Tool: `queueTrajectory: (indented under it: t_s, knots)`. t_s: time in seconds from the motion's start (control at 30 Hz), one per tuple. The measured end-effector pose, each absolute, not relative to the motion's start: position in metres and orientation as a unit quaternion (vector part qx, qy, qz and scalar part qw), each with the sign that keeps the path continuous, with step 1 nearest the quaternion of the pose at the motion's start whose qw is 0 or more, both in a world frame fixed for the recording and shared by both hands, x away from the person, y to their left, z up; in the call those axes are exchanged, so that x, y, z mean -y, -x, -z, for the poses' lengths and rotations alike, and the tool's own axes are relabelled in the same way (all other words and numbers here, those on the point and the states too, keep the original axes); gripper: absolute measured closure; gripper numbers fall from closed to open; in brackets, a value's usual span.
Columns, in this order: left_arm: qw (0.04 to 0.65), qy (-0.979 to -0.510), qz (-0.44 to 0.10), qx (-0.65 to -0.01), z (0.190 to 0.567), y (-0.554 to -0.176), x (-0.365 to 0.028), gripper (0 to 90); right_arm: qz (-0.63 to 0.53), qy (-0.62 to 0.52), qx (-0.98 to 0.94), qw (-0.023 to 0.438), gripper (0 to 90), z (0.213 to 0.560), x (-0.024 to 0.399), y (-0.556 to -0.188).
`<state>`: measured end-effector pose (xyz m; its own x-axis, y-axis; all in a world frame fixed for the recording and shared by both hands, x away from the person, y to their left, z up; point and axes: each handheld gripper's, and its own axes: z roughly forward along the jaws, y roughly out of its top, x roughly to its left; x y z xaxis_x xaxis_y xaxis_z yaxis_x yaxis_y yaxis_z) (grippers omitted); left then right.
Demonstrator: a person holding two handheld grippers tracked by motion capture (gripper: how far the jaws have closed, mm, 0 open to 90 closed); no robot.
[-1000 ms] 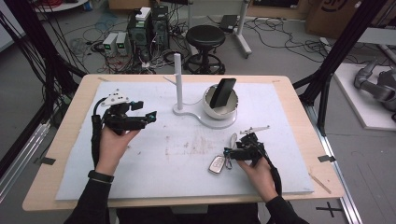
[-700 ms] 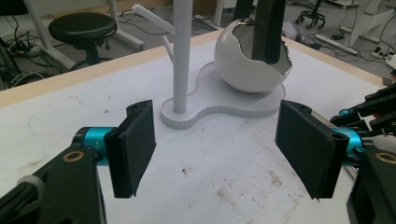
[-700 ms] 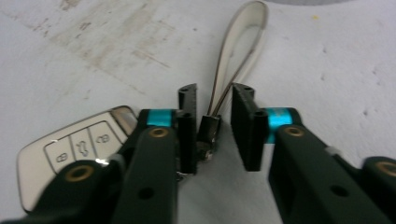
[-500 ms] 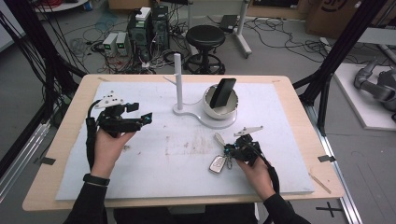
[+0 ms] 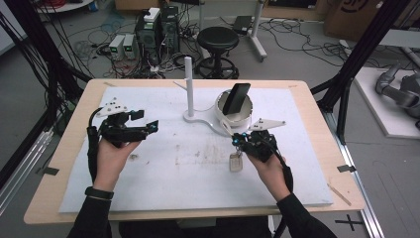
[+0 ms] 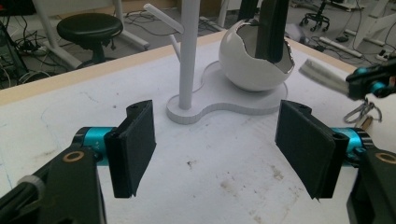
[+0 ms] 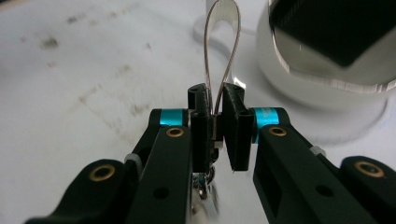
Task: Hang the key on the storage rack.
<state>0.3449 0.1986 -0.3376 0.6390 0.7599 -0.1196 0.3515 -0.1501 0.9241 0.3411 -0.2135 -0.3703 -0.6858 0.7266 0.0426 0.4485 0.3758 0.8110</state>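
Between right gripper (image 7: 215, 123) pads, wire key loop (image 7: 222, 56), keys dangling below

Black two-jaw left tool (image 5: 141, 120) and right tool (image 5: 236, 140), teal collars, brass screws (grey plates on top), black sleeves, wristband.

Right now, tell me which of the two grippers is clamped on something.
The right gripper: its jaws have just been closing and now pinch the wire loop of a key ring. The left gripper stands wide open over the mat, nothing between its pads.
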Motion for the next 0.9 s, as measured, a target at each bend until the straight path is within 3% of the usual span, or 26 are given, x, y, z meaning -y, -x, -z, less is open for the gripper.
queueTrajectory:
  t_s: [0.5, 0.9]
  knots:
    - [0.534, -0.731, -0.194, -0.377, 0.334, -0.343, -0.202, 28.7, -0.487, -0.318, -0.786, 0.211, 82.9, 0.312, 0.162, -0.364]
    - [0.535, -0.73, -0.194, -0.379, 0.334, -0.341, -0.209, 28.6, -0.483, -0.292, -0.785, 0.255, 82.9, 0.295, 0.114, -0.387]
